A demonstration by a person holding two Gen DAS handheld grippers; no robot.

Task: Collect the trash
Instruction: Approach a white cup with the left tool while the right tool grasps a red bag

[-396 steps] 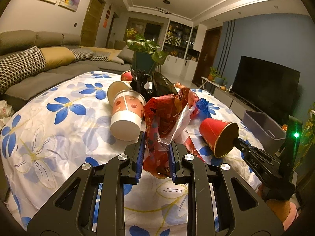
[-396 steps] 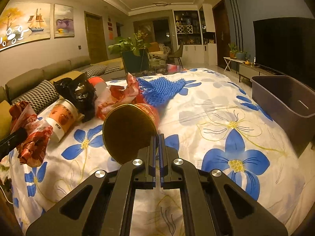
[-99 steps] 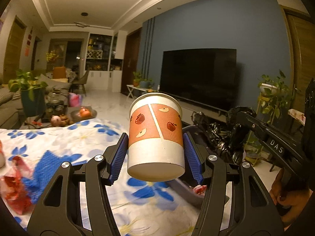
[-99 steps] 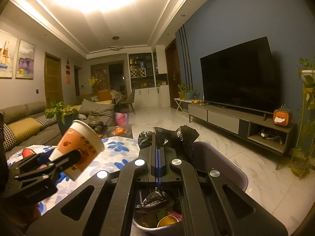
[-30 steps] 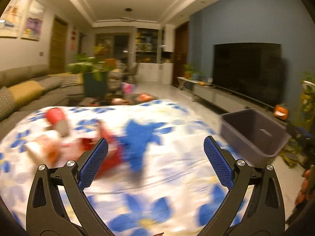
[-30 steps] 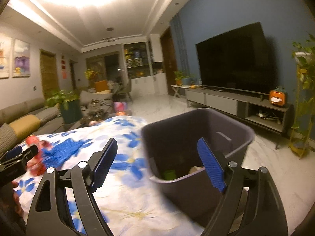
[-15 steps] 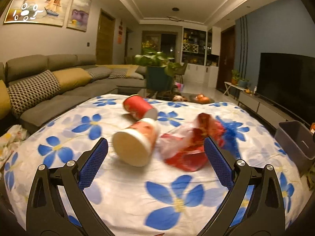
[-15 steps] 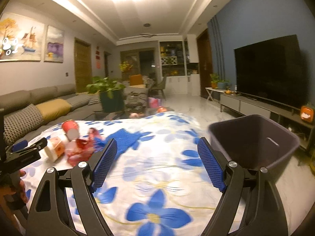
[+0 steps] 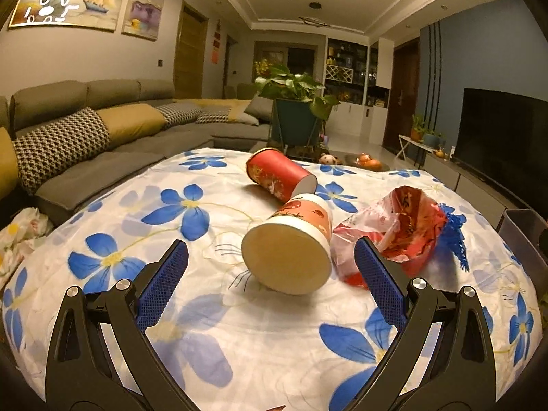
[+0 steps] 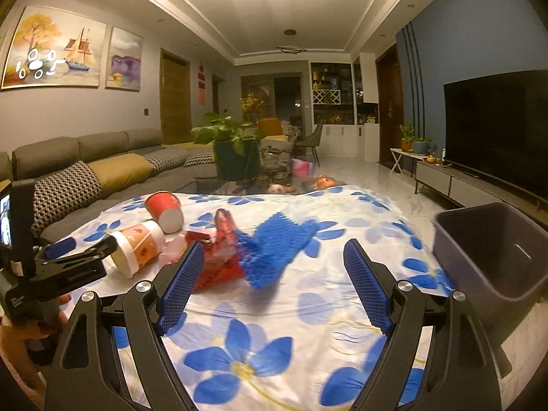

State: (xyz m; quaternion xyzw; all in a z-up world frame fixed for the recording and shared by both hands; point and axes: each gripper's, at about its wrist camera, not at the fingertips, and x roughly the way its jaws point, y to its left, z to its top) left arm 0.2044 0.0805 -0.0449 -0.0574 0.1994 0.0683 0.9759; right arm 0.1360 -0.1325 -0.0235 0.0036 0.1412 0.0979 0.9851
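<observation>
Trash on the tablecloth (image 9: 239, 335): two cups, orange cup (image 9: 291, 243) between the left gripper's (image 9: 270, 281) wide-open jaws, red cup (image 9: 279, 174) beyond; one wrapper (image 10: 222, 250) and one blue net (image 10: 274, 243) ahead of the empty, open right gripper (image 10: 274, 284); one bin (image 10: 493, 250) to its right.

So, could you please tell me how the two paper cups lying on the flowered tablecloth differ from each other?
The red cup is red all over, while the orange cup has an orange printed band over a white base. The red cup lies farther from the left hand-held gripper; the orange cup lies right in front of its open jaws. In the left wrist view the red cup's base points right, the orange cup's toward the camera. Both are tipped on their sides.
</observation>
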